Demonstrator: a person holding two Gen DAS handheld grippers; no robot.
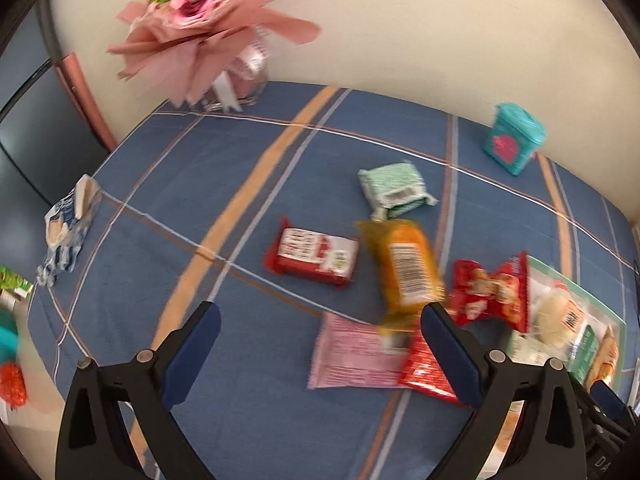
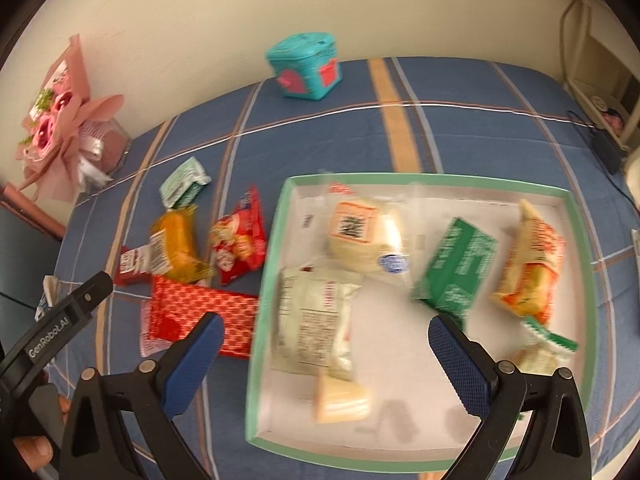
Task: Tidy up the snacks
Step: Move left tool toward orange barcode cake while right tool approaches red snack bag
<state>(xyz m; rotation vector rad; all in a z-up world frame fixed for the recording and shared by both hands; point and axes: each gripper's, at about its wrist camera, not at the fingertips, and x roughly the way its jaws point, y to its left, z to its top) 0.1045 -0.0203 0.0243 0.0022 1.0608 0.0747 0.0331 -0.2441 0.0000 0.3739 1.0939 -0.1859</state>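
Both grippers hover over a blue plaid-covered worktop point(image 1: 248, 168) with fingers spread wide apart and nothing between them: left gripper point(image 1: 320, 356), right gripper point(image 2: 326, 354). The snacks fall into two groups.

In the green-rimmed tray point(image 2: 276, 240), six or so items:
- one pale round pastry with a barcode label point(image 2: 362, 236)
- one white packet with printed text point(image 2: 316, 322)
- one green packet point(image 2: 458, 266)
- one orange-yellow packet point(image 2: 534, 264)
- one small cream piece point(image 2: 342, 400)
- one green-and-white wrapper at the right rim point(image 2: 550, 342), partly hidden by a finger, so the count is approximate

Loose on the cloth, six packets, counted in the left wrist view:
- one pale green point(image 1: 394, 188)
- one red-and-white bar point(image 1: 314, 256)
- one yellow with a barcode point(image 1: 406, 272)
- one red printed with biscuits point(image 1: 494, 290)
- one pink point(image 1: 352, 354)
- one red patterned point(image 1: 424, 368)

Also present, one each: a teal tin point(image 1: 514, 138), a pink bouquet point(image 1: 204, 12), and a blue-and-white wrapper point(image 1: 66, 232) near the cloth's edge.

Likely risks:
- The yellow, pink and red patterned packets overlap, so a closing grip could catch two at once or drag a neighbour.
- Glossy wrappers may slip from the fingers.
- The crowded tray may shed a piece over its low rim.
- Both views are motion-blurred, so fine placement is uncertain.
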